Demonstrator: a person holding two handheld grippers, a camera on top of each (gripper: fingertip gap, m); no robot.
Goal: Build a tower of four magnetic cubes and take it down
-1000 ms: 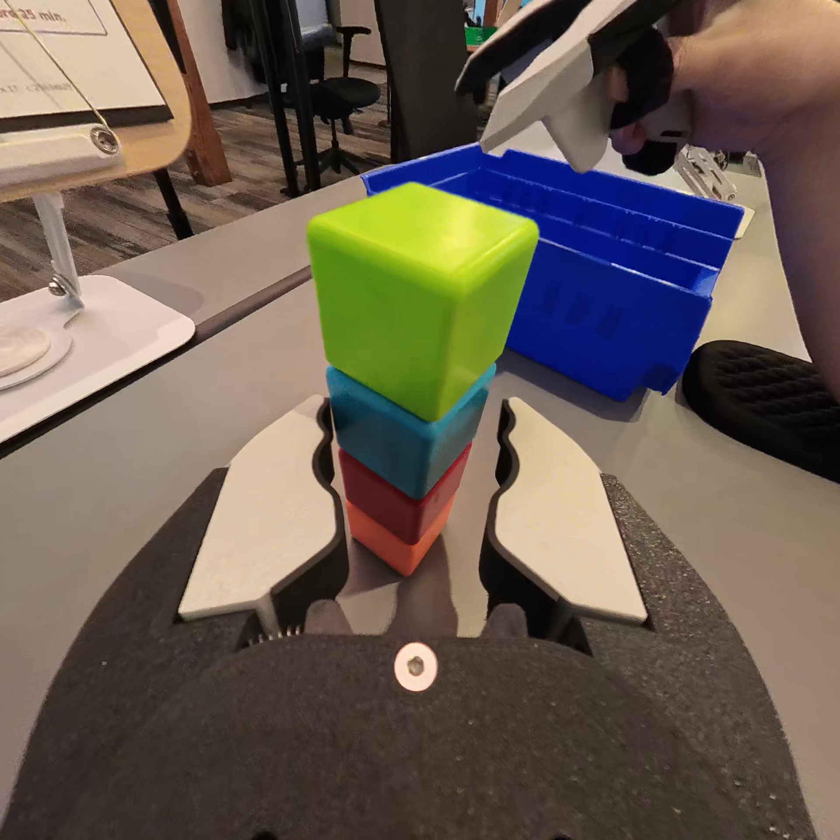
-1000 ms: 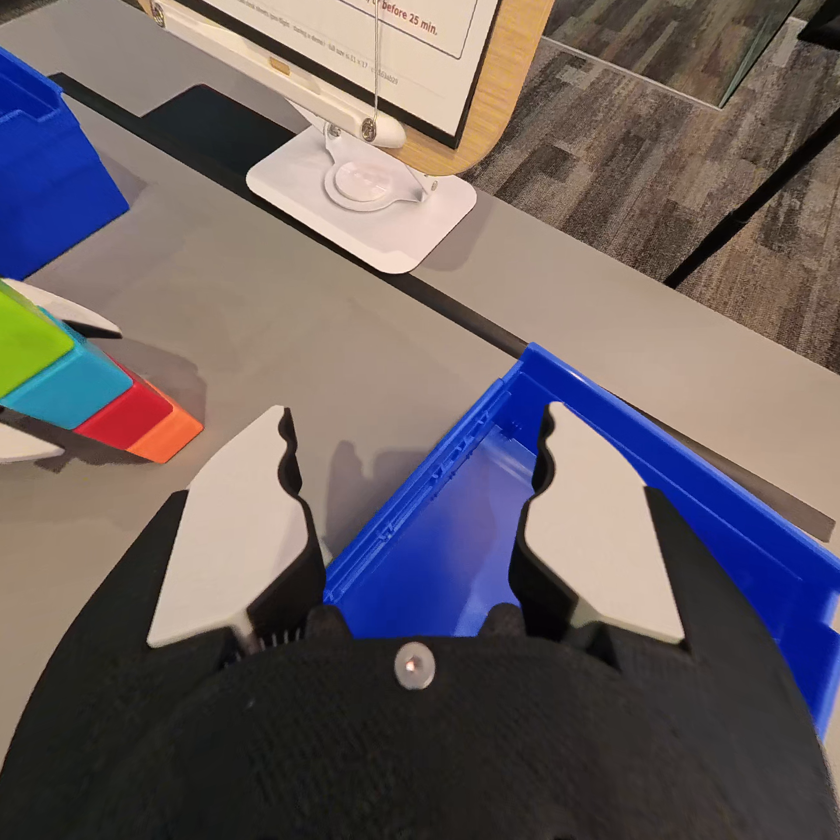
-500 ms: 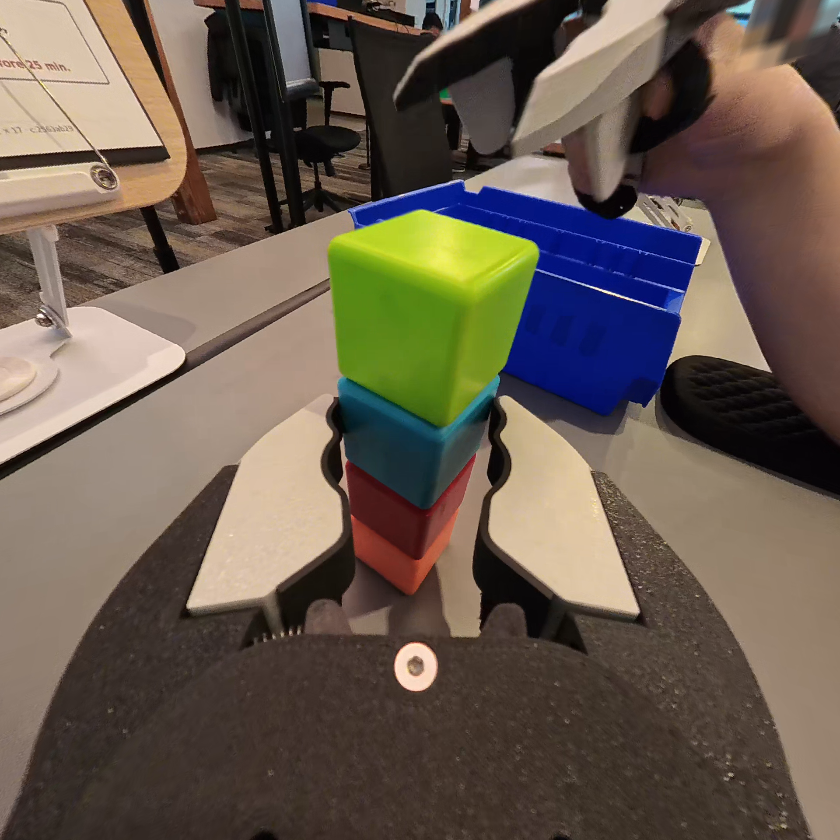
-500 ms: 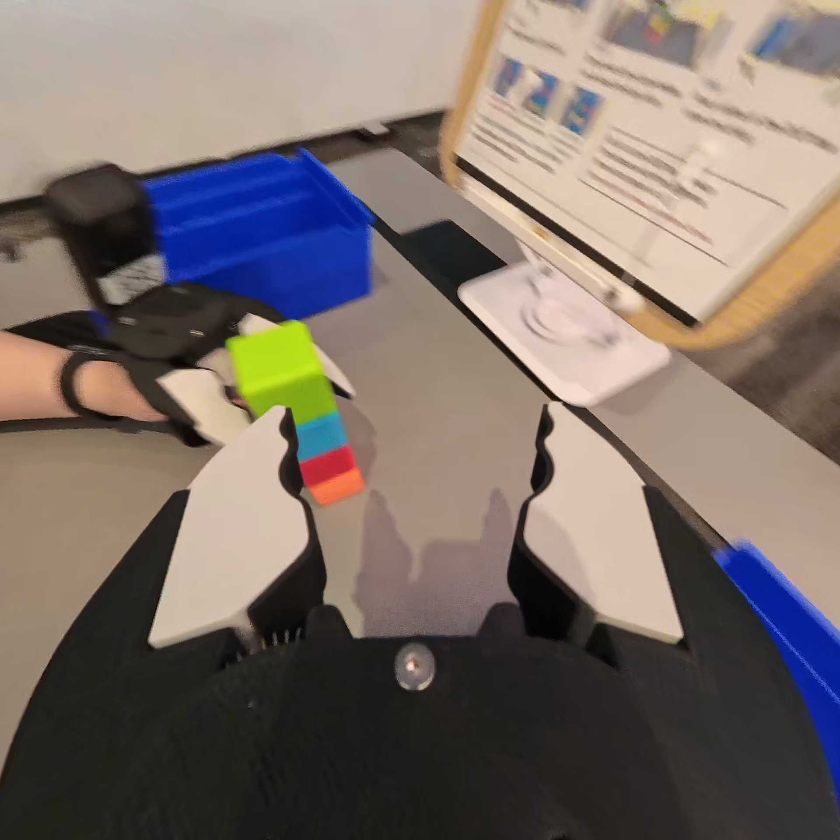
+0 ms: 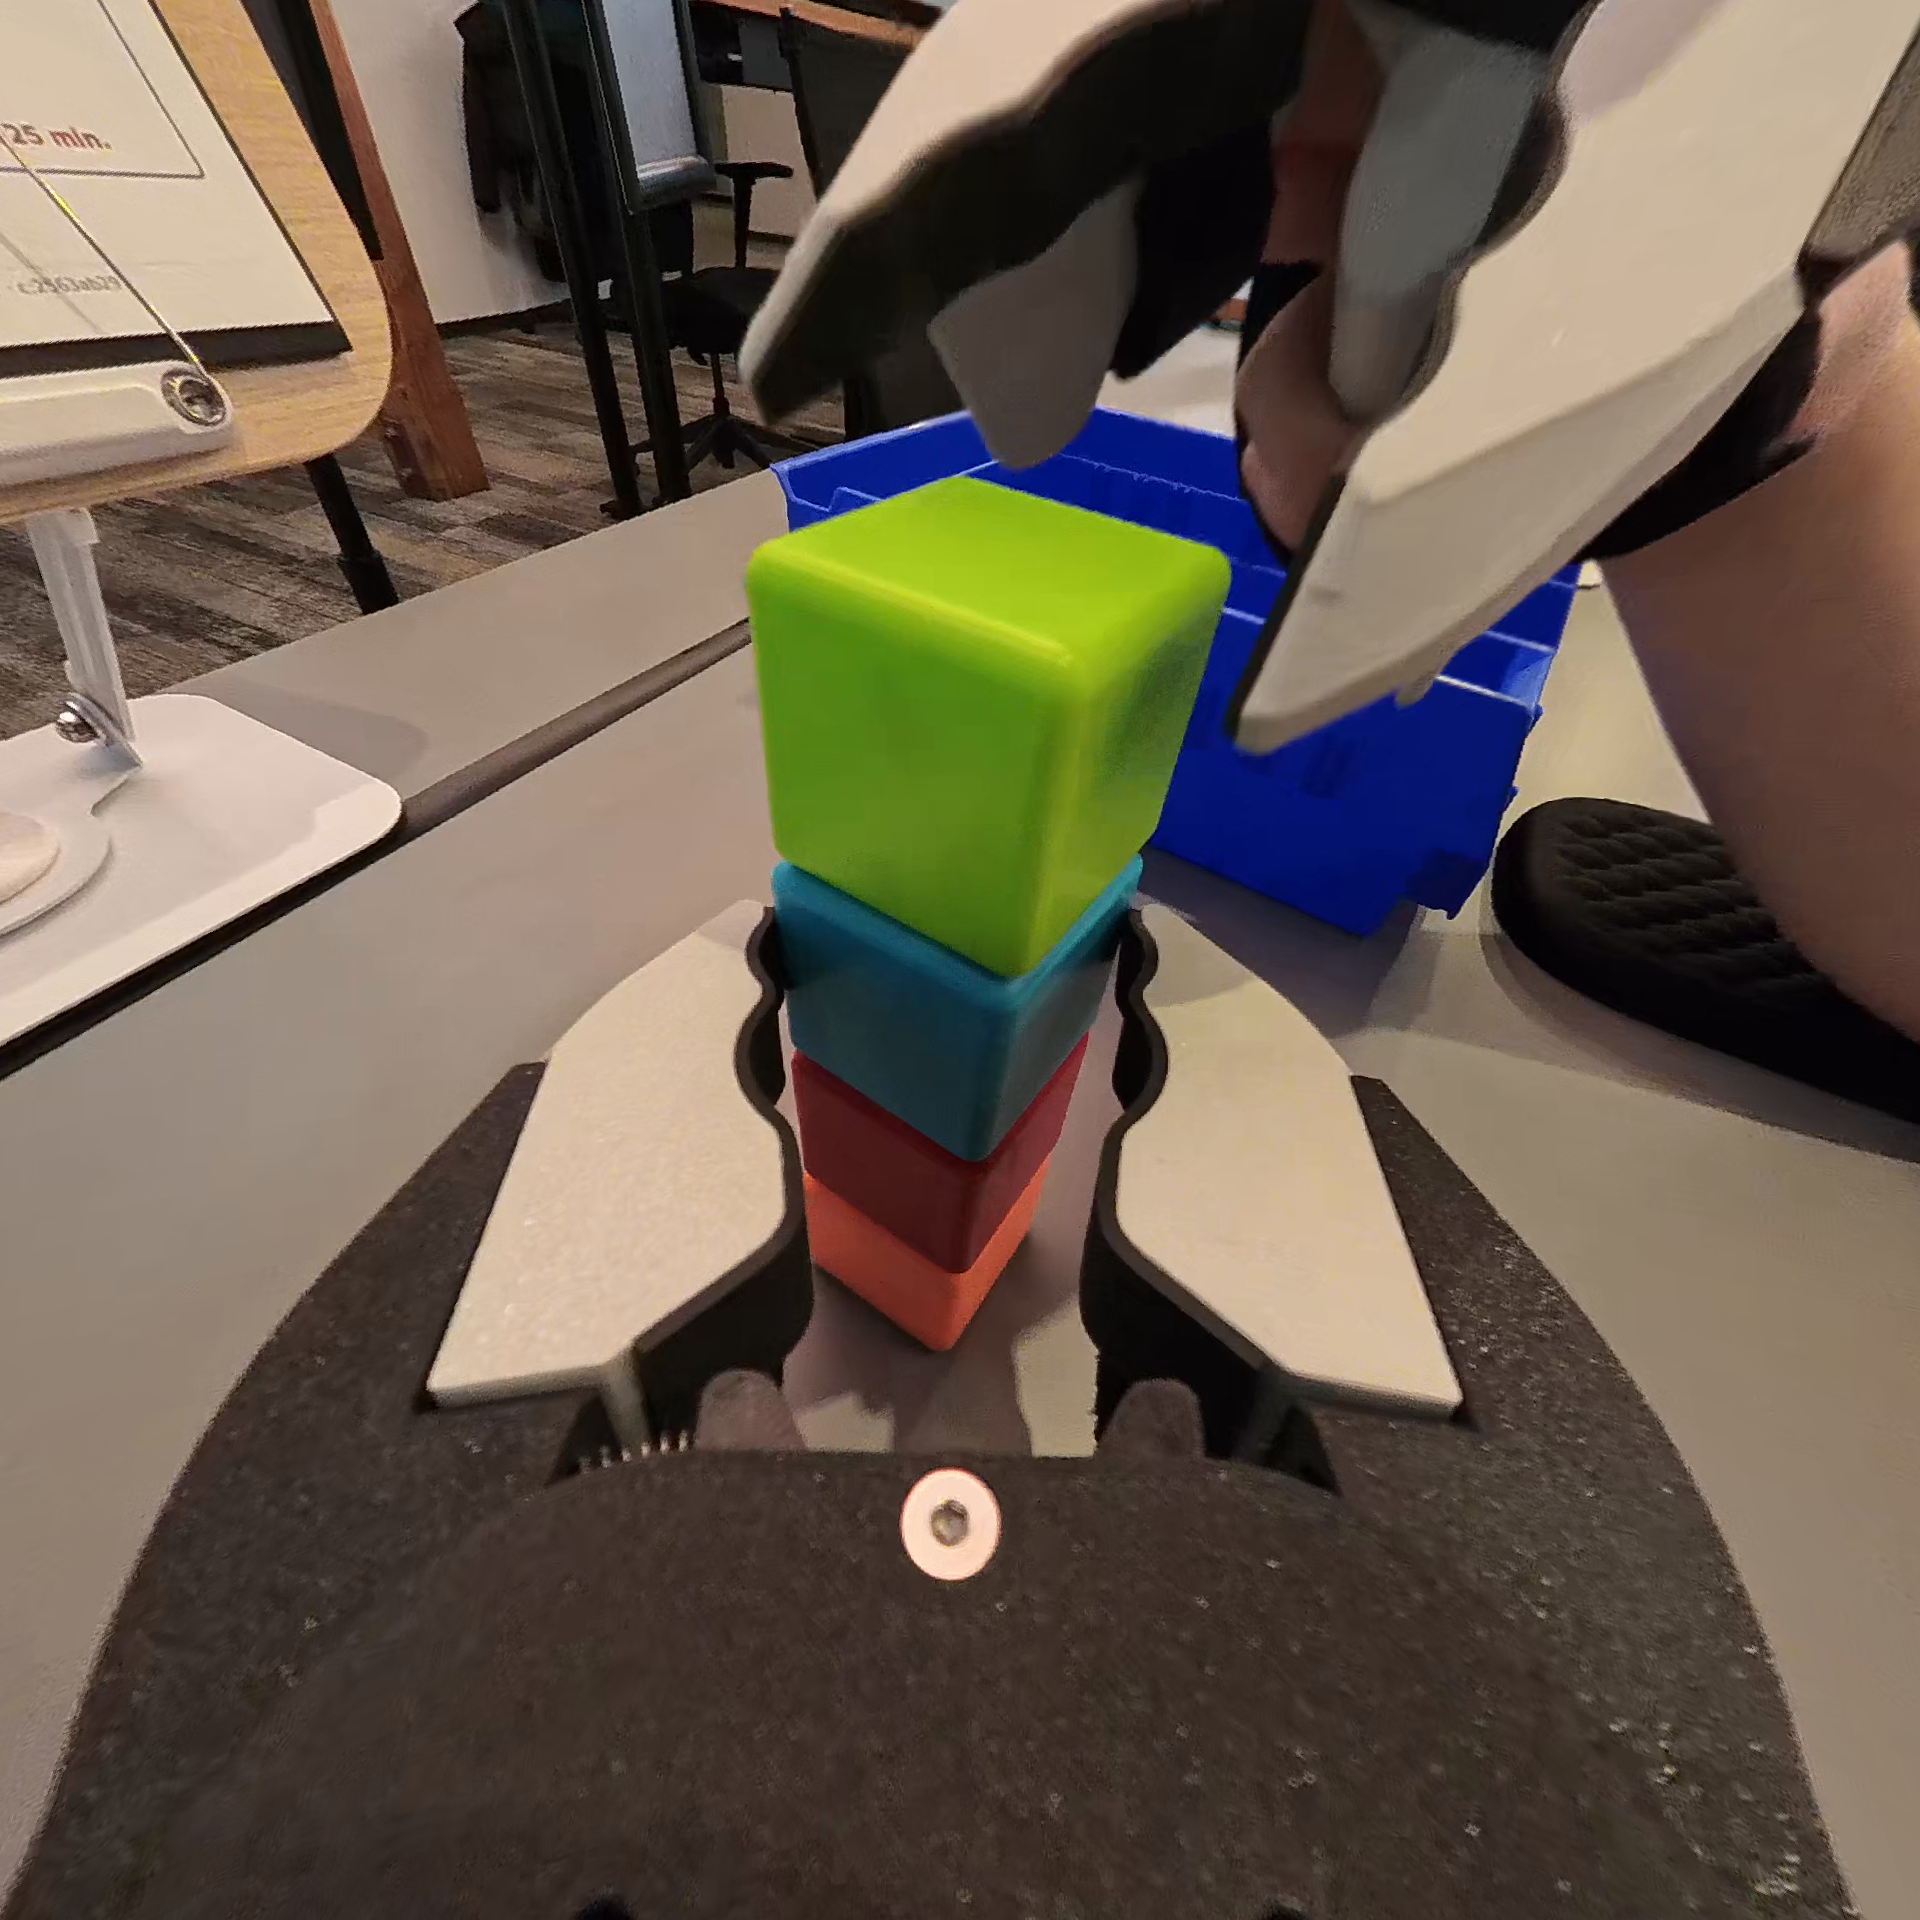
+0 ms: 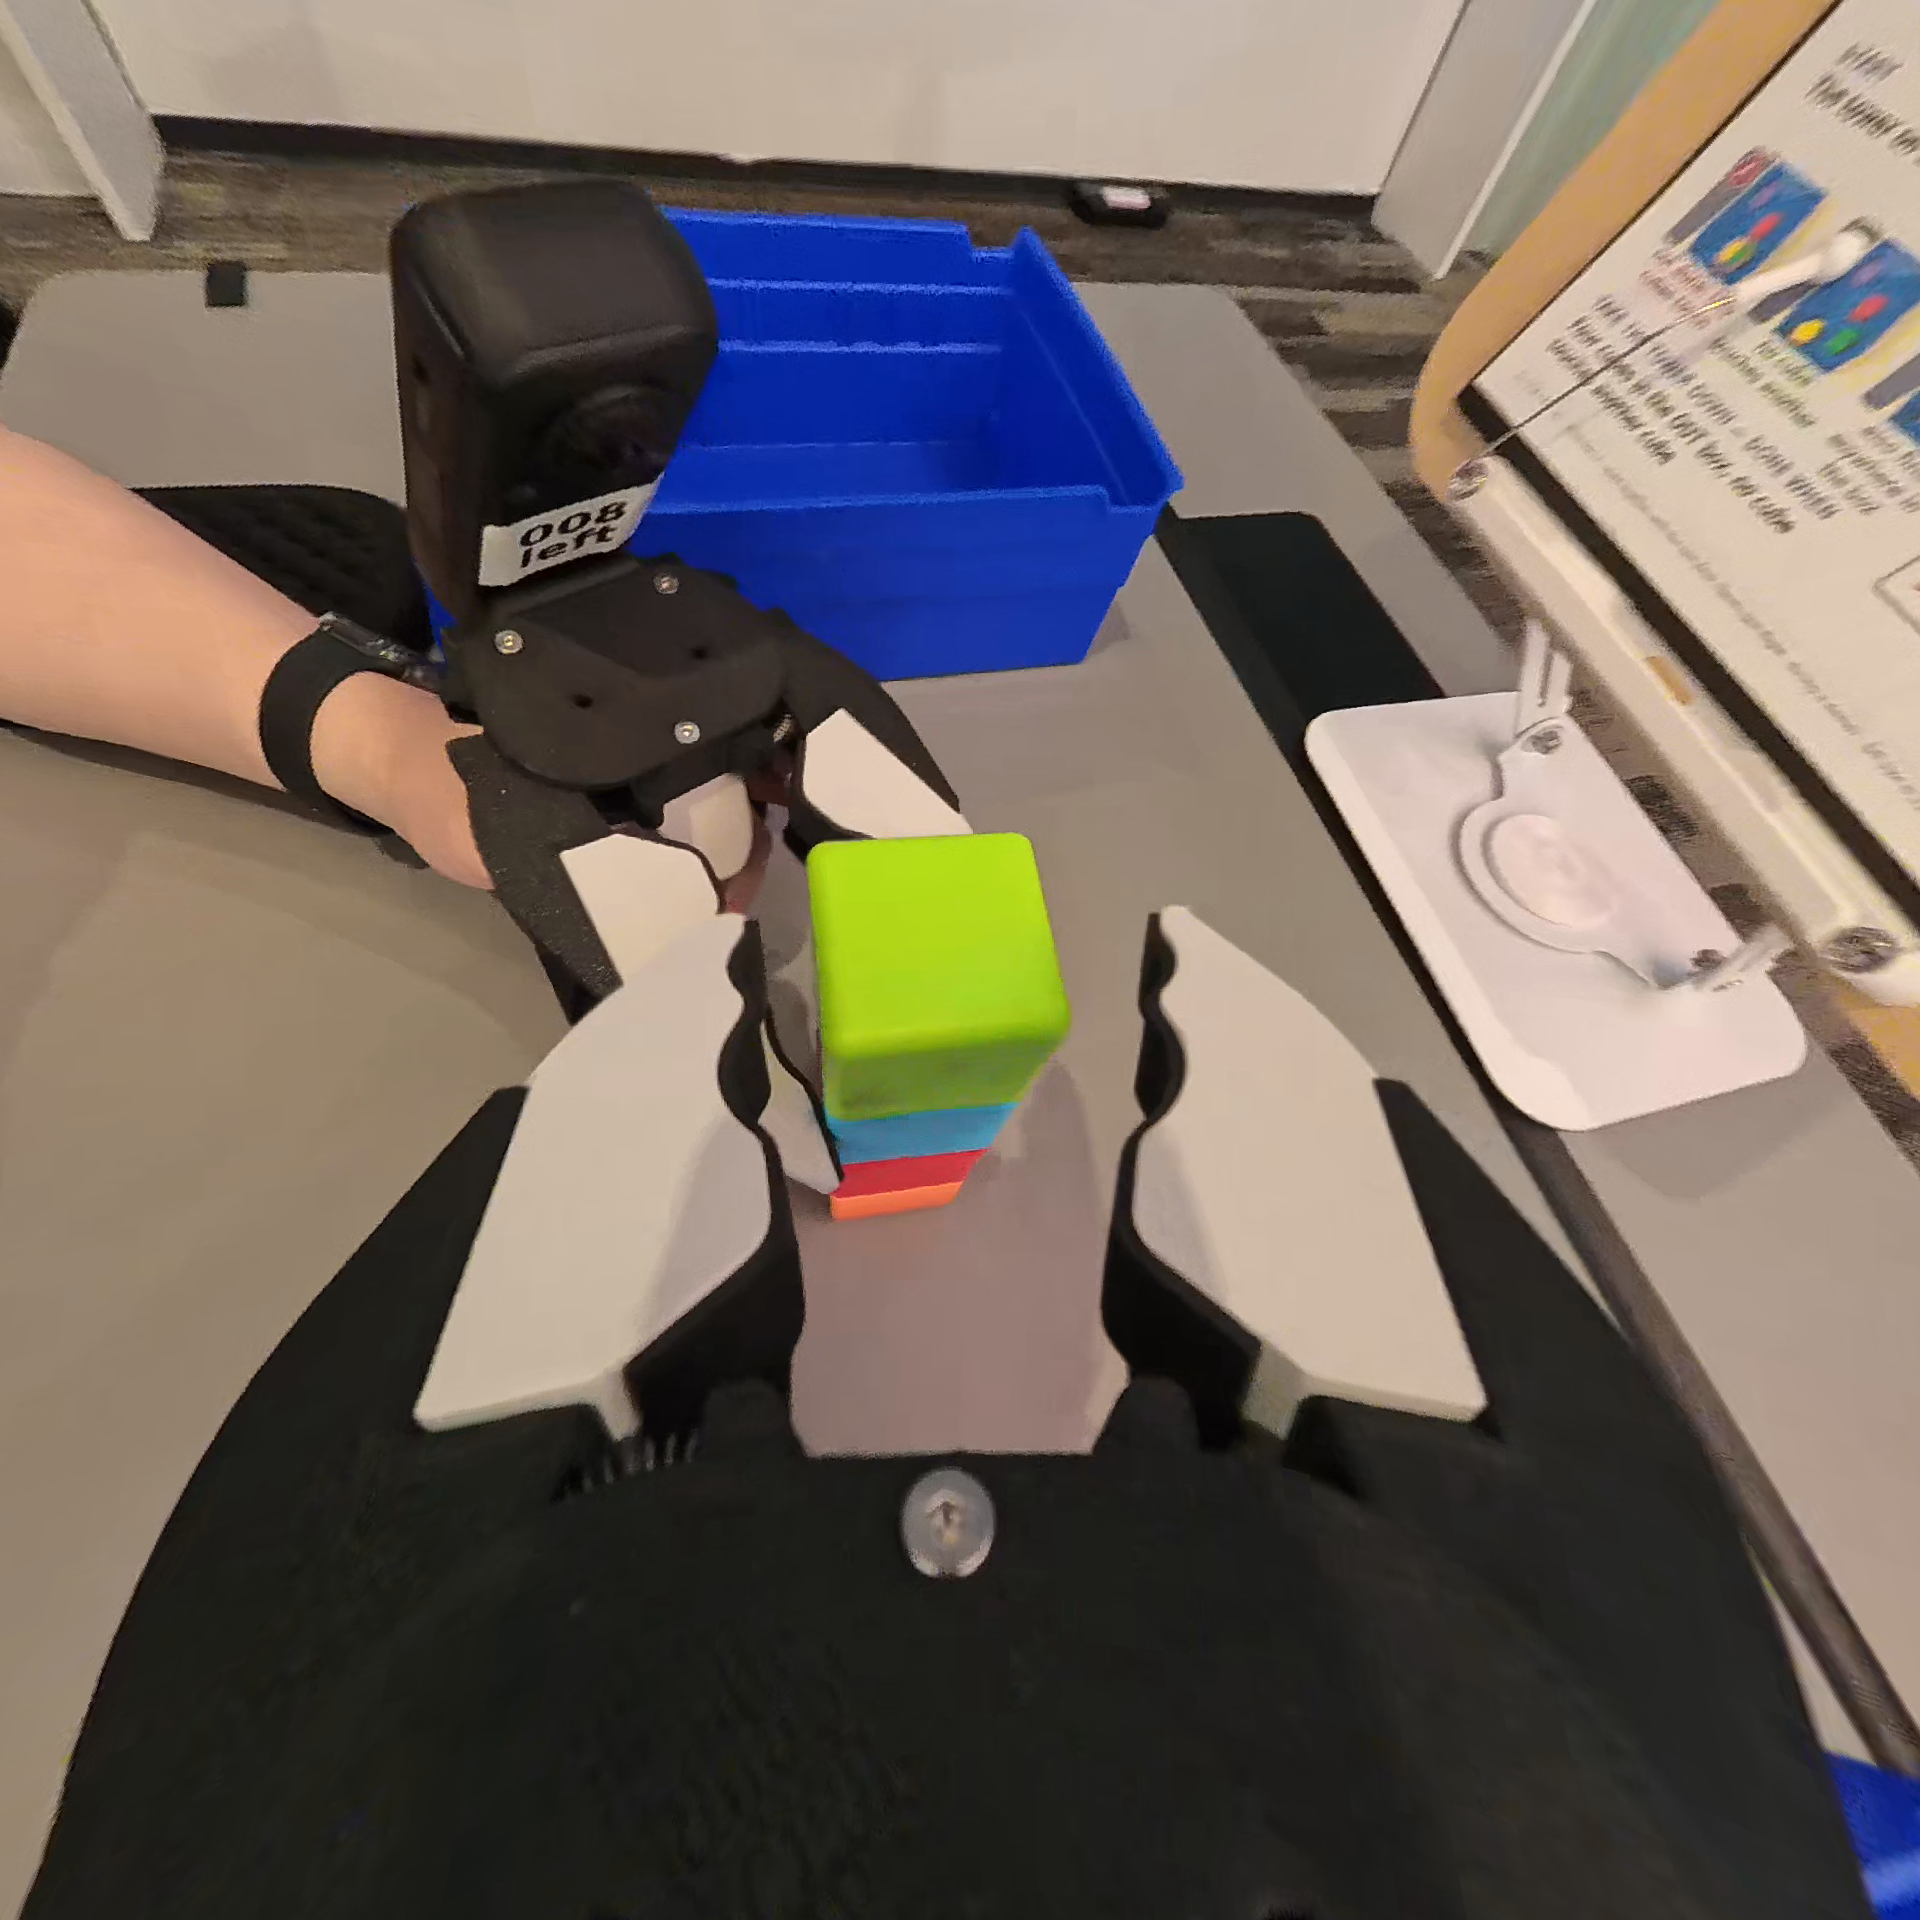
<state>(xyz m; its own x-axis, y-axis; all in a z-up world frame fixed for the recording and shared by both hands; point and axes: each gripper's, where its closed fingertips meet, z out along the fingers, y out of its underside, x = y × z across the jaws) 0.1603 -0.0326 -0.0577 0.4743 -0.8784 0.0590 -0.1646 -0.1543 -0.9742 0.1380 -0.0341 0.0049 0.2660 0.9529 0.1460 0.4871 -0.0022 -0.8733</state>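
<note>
Green cube (image 5: 977, 717) atop tower, left tongs (image 5: 945, 997) around teal cube (image 5: 935, 1039).

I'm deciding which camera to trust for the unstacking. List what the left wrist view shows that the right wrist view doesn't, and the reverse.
Left wrist view only: the left gripper shut on the teal cube; office chairs behind.

Right wrist view only: the left gripper's camera housing and wrist strap; the right gripper open around the green cube.

Both: the four-cube tower, grey table, a blue bin, the sign stand.

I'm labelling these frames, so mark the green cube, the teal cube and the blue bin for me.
green cube (image 5: 935, 748): left wrist view, front left face.
teal cube (image 5: 894, 1029): left wrist view, front left face.
blue bin (image 6: 883, 551): right wrist view, outer front wall.
</note>
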